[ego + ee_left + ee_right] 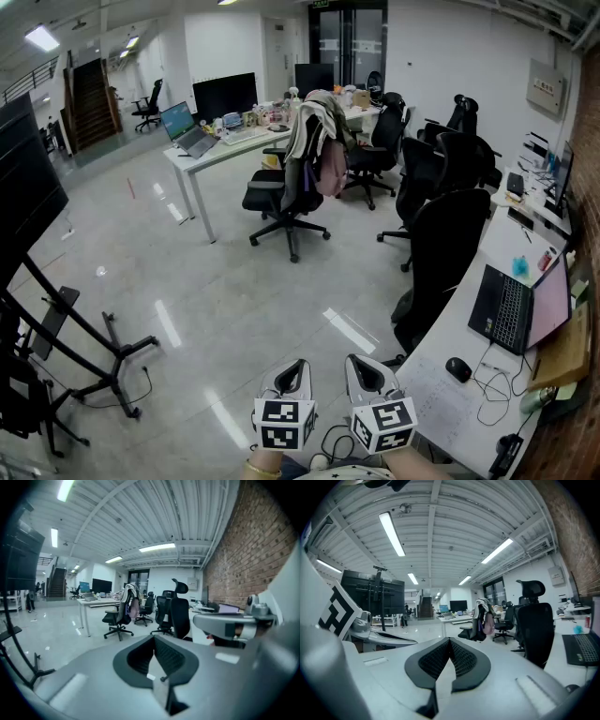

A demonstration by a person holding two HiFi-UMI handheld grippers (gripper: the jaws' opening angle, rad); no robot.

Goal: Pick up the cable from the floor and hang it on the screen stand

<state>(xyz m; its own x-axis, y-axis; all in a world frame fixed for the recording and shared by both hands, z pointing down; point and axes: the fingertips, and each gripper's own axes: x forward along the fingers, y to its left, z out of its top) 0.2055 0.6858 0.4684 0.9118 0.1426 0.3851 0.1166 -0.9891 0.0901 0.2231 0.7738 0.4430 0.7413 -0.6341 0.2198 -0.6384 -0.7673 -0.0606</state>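
Open-plan office, seen from my head camera: I hold the left gripper (293, 367) and the right gripper (360, 366) side by side, low in the frame. On both, the jaws are pressed together with nothing between them. The thin black cable (144, 388) lies in a loose curve on the glossy floor (234, 309) at the foot of the black screen stand (84, 342). That puts it to the left of both grippers and well apart from them.
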